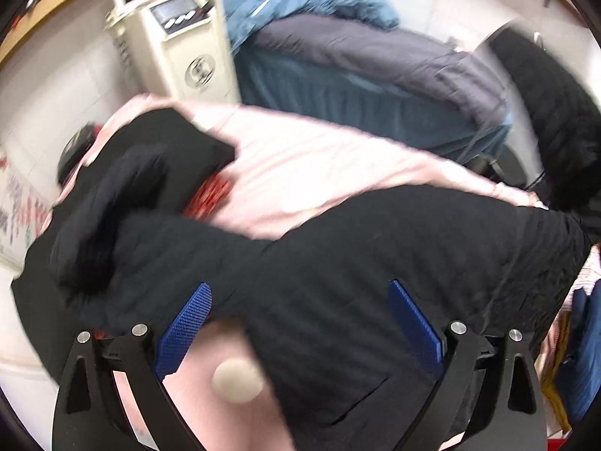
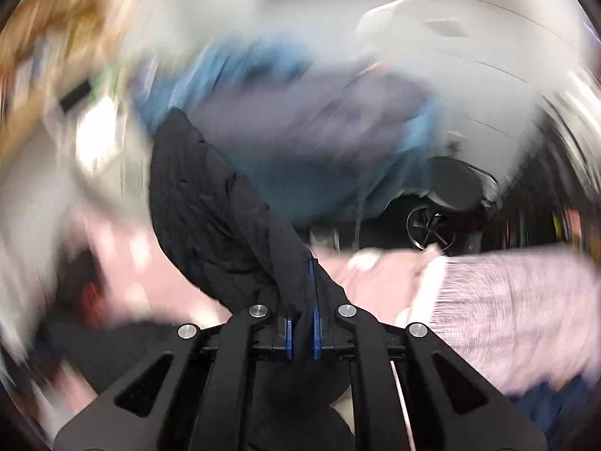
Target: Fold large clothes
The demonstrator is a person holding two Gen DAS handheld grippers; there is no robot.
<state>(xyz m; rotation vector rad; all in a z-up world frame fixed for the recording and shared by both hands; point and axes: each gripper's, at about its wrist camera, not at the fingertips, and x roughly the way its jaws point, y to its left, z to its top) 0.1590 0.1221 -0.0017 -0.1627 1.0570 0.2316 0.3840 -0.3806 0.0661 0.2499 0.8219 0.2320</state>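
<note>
Right gripper [image 2: 300, 300] points forward, fingers clamped tight on a fold of the black jacket [image 2: 210, 203], which trails up toward eleven o'clock. Left gripper [image 1: 300, 323] tilts steeply down over the jacket [image 1: 338, 263], blue fingers [image 1: 188, 323] spread wide, nothing pinched between them. The jacket lies across a pink sheet [image 1: 300, 165]. Blue bedding [image 1: 338, 75] is piled at twelve o'clock, a cream heater [image 1: 176, 37] beside it.

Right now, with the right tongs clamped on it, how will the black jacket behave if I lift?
Probably floppy: the black jacket drapes from the right tongs. Quilting suggests bulky but light. Likely drags across the pink sheet.
</note>
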